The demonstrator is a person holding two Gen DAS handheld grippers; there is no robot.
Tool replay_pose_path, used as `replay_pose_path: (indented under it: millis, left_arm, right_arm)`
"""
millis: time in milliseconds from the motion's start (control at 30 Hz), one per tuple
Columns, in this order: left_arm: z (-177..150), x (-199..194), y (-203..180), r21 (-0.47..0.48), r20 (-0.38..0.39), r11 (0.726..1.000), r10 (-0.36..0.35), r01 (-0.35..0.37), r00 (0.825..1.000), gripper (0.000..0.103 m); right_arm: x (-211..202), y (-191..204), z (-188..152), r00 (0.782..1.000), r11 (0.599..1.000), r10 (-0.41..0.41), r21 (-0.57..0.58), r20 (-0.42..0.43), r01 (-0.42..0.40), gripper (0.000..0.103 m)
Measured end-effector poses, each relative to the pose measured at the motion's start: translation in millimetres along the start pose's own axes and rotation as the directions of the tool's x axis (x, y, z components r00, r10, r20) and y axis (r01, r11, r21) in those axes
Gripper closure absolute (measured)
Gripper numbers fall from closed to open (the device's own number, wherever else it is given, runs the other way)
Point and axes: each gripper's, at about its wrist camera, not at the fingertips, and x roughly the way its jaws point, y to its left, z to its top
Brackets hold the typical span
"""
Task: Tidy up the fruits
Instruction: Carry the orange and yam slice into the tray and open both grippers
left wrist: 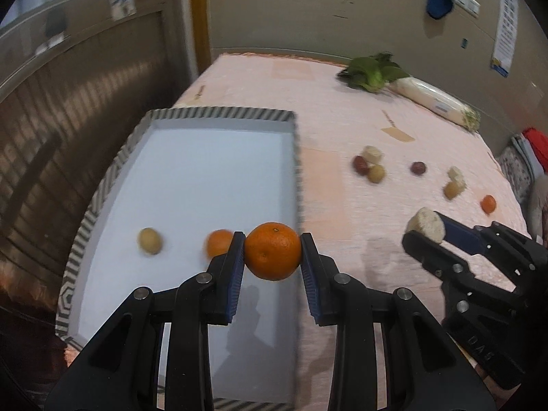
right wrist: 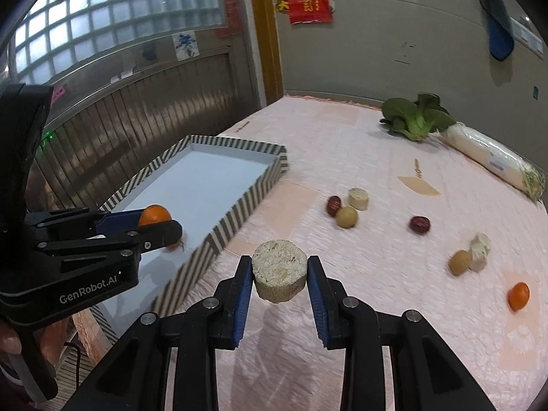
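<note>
Both jaws are gripping: left gripper [left wrist: 273,251] clamping a round orange tangerine [left wrist: 273,251] over the striped-rim white tray [left wrist: 219,115]; right gripper [right wrist: 279,275] pinching a beige cylindrical chunk [right wrist: 279,274], tray lying left of its jaws.

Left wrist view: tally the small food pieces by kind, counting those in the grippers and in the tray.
Oranges: 3
Yellow-brown round fruits: 3
Red dates: 2
Pale cut chunks: 3
Total: 11
</note>
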Motion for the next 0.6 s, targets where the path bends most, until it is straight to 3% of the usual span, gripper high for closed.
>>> replay_pose_path:
  millis: [300,600]
  left_arm:
    - [-9.0,1.7,49.0,-0.059,-0.023,0.997,0.048,-0.05,0.999,0.072]
    - [-20.3,6.0,73.5,-0.072,-0.059,0.996,0.048,-0.052,0.997,0.072]
  right_arm:
    - [21.1,23.6,15.9,1.0,0.999,0.023,-0.039,-0.011,-0.024,0.072]
    - [53.9,47.4,36.7,0.997,0.995,0.068,-0.075,-0.043,-0.071,0.072]
